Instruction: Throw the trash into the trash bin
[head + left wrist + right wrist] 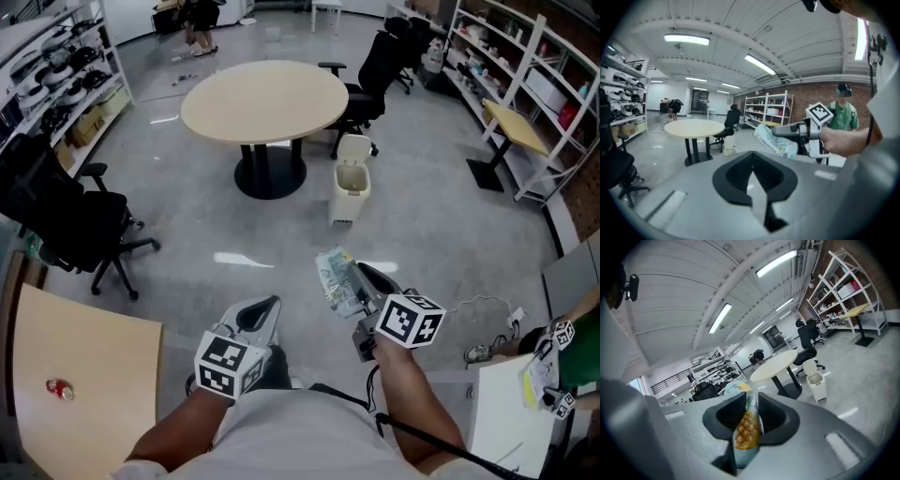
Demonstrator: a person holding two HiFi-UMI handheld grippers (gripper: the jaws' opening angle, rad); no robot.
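Observation:
My right gripper (359, 278) is shut on the trash, a crumpled snack wrapper (336, 278), which sticks out ahead of its jaws over the grey floor. In the right gripper view the wrapper (746, 427), printed with a pineapple, is pinched between the black pads. The white trash bin (351, 178) stands with its lid up beside the round table (265, 98), some way ahead of both grippers; the bin (817, 383) shows beyond the right jaws too. My left gripper (265, 312) is shut with nothing in it, to the left of the right one.
Black office chairs stand at the left (70, 220) and behind the table (375, 75). Shelving runs along the right wall (525, 66) and the left (56, 66). A wooden desk (80, 375) carries a small red object. A person in green (843, 115) is at my right.

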